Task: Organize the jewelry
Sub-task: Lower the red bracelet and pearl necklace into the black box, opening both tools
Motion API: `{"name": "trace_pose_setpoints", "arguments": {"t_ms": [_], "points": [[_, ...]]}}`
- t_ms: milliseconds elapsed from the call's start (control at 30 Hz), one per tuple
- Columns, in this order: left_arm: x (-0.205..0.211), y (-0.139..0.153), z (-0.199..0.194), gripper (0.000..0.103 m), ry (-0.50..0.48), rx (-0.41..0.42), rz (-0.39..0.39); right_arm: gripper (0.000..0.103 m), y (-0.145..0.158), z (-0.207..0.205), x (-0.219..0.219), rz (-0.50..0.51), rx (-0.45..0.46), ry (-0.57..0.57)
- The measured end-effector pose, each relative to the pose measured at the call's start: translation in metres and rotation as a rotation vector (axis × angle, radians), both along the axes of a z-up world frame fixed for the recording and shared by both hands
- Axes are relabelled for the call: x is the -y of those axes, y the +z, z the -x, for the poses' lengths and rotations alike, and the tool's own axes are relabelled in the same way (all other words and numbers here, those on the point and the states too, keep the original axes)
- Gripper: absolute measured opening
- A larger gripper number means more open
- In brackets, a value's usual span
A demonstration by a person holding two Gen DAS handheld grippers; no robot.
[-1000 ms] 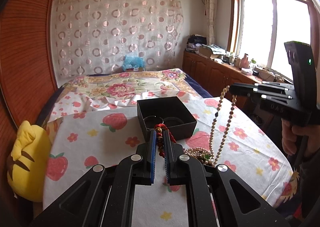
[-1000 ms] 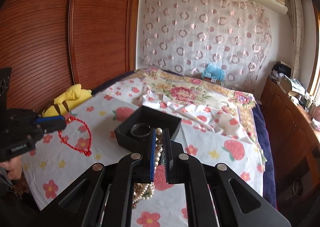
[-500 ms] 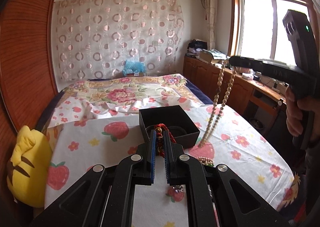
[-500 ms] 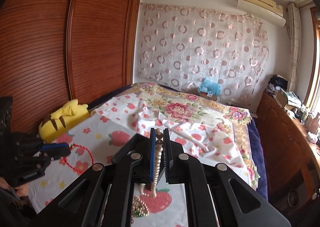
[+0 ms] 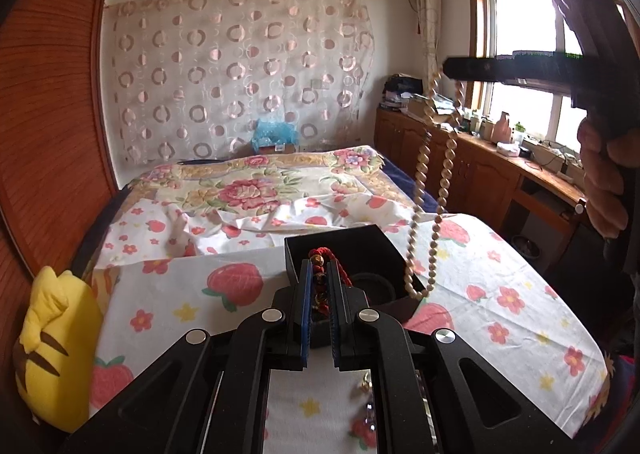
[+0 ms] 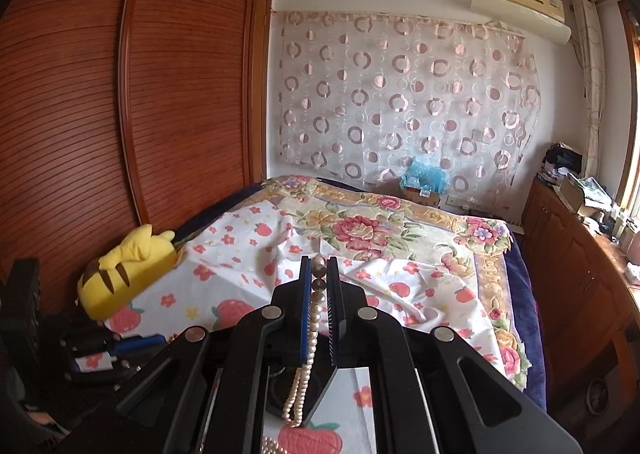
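Right hand-held gripper (image 6: pixel 319 286) pinching limp pearl necklace (image 5: pixel 423 190), dangling over black box (image 5: pixel 384 250) on bed. Left hand-held gripper (image 5: pixel 319 290) clamping red beaded cord (image 5: pixel 320 254). Light, floppy, swing-prone; best gripped mid-strand.

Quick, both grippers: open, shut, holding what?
Left gripper: shut on the red beaded cord.
Right gripper: shut on the pearl necklace, hanging.

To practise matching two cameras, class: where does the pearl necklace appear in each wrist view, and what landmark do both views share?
Left wrist view: pearl necklace hangs at right from the right gripper, dangling by the black box.
Right wrist view: centre bottom, clamped between the fingers, trailing down.
Shared landmark: yellow plush toy.
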State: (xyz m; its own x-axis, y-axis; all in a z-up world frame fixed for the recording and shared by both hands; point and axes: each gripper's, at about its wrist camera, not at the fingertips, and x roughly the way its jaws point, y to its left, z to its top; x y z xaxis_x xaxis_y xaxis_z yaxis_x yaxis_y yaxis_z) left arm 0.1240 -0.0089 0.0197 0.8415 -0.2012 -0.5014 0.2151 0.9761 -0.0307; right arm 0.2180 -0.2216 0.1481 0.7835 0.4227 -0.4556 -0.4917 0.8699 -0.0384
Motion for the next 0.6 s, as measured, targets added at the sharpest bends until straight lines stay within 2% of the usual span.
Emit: {"name": "trace_pose_setpoints", "arguments": {"t_ms": [167,300,600], "points": [[0.007,-0.002,-0.014,0.006,-0.006,-0.01,-0.009,0.008,0.002,-0.019,-0.006,-0.001,-0.043,0.016],[0.013,-0.008,-0.023,0.006,-0.011,-0.023,-0.021,0.008,-0.015,-0.031,-0.01,0.035,-0.076,0.005],[0.02,-0.025,-0.039,0.006,-0.015,-0.063,-0.046,0.008,-0.103,-0.051,-0.02,0.06,-0.24,0.015]]}}
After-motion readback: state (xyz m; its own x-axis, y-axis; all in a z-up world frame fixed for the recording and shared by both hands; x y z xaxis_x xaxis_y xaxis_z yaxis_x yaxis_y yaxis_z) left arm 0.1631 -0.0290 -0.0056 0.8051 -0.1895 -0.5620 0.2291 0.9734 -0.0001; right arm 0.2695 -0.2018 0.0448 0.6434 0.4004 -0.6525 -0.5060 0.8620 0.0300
